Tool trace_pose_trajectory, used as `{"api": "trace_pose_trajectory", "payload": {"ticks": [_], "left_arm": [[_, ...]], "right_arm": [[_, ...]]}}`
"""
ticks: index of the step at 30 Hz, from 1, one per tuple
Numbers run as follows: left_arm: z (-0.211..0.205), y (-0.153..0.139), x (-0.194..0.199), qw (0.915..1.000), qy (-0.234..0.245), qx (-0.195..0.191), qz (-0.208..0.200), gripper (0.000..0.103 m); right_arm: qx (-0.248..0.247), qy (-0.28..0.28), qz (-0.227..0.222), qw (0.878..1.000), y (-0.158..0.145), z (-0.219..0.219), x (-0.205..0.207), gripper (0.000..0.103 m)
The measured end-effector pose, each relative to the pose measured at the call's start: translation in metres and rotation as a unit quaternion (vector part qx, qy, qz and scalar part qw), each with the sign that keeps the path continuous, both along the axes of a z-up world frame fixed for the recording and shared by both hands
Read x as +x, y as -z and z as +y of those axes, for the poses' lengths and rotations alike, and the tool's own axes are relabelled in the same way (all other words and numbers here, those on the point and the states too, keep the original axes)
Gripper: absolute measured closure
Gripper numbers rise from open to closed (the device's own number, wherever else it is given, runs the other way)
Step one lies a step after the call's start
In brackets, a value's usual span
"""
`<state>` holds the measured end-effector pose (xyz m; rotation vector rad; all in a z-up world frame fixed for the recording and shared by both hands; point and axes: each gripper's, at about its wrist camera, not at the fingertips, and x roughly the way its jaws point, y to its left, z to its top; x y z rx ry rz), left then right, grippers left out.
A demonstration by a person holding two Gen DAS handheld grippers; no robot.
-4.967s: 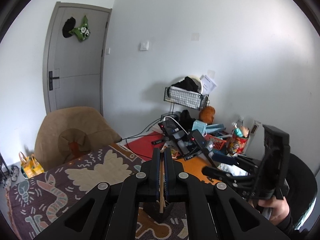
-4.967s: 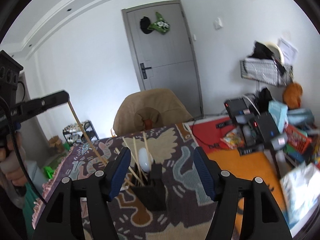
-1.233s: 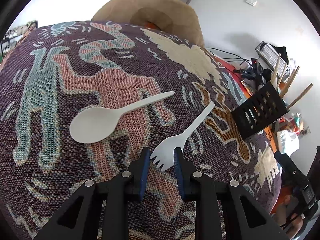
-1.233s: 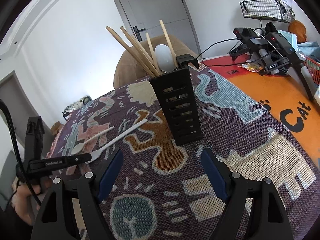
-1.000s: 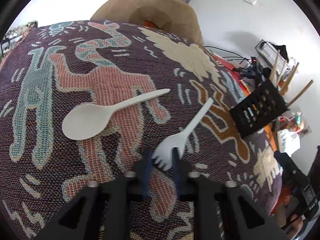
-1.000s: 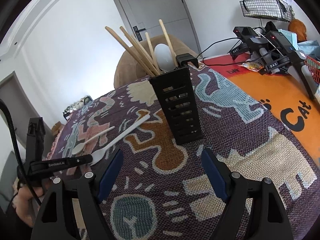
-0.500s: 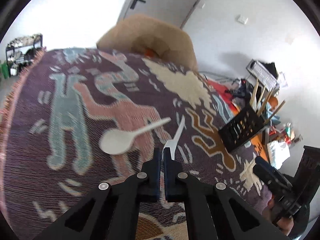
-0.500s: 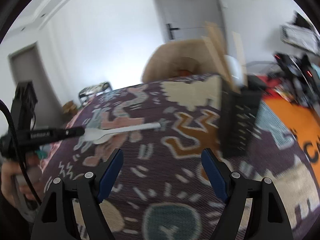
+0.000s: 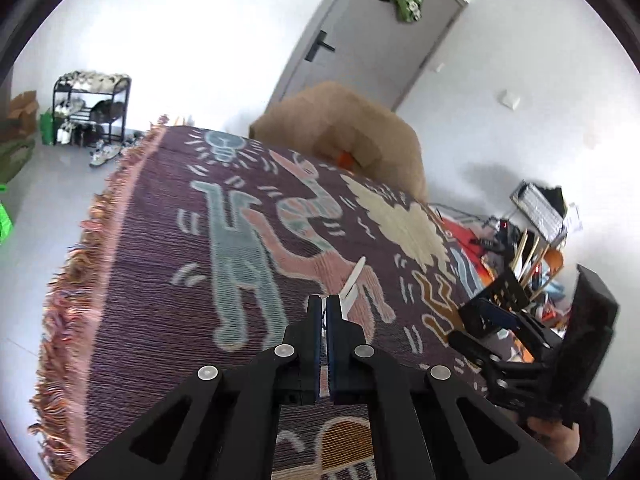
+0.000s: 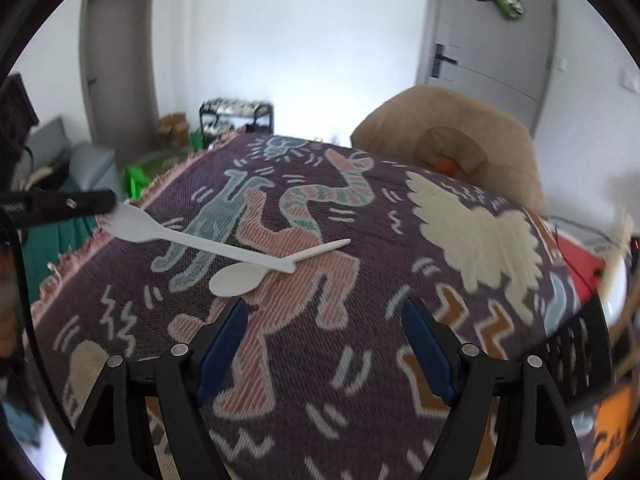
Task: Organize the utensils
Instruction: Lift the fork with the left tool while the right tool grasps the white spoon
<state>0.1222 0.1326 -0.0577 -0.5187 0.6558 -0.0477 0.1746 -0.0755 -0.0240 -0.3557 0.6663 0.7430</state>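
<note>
My left gripper [image 9: 324, 304] is shut on the tine end of a white plastic fork [image 10: 192, 238] and holds it lifted above the patterned cloth; the fork's handle [image 9: 354, 284] sticks out past the fingers. The left gripper also shows at the left of the right wrist view [image 10: 108, 202]. A white spoon [image 10: 256, 272] lies on the cloth under the fork. My right gripper [image 10: 324, 340] is open and empty above the cloth, near the spoon. The black utensil holder [image 9: 504, 296] with wooden chopsticks stands at the right, next to the right gripper [image 9: 492, 320].
The patterned purple cloth [image 10: 400, 264] covers the table, with a fringed edge [image 9: 76, 264] at the left. A tan chair [image 10: 452, 140] stands behind the table. A shoe rack [image 9: 88, 112] and a grey door [image 10: 484, 36] are at the back.
My left gripper closed on the fork's tines and lifted it off the cloth. The right gripper swung left, away from the holder, towards the spoon.
</note>
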Motion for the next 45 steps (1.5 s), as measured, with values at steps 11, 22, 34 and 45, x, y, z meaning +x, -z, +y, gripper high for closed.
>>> {"api": "trace_pose_trajectory", "payload": {"ticks": [11, 22, 34, 45], "left_arm": [[0.045, -0.020, -0.035, 0.9977, -0.044, -0.022, -0.047, 0.102], [0.089, -0.007, -0.057, 0.9934, -0.091, -0.050, -0.047, 0.102], [0.116, 0.000, -0.073, 0.9900, -0.116, -0.064, -0.048, 0.102], [0.117, -0.003, -0.073, 0.9905, -0.111, -0.066, -0.049, 0.102]], "right_arm": [[-0.152, -0.069, -0.038, 0.985, 0.022, 0.070, 0.026, 0.039], [-0.300, -0.163, -0.092, 0.935, 0.045, 0.113, 0.024, 0.039], [-0.289, -0.233, -0.049, 0.927, 0.050, 0.153, 0.021, 0.039], [-0.252, -0.249, 0.069, 0.933, 0.051, 0.143, 0.027, 0.085]]}}
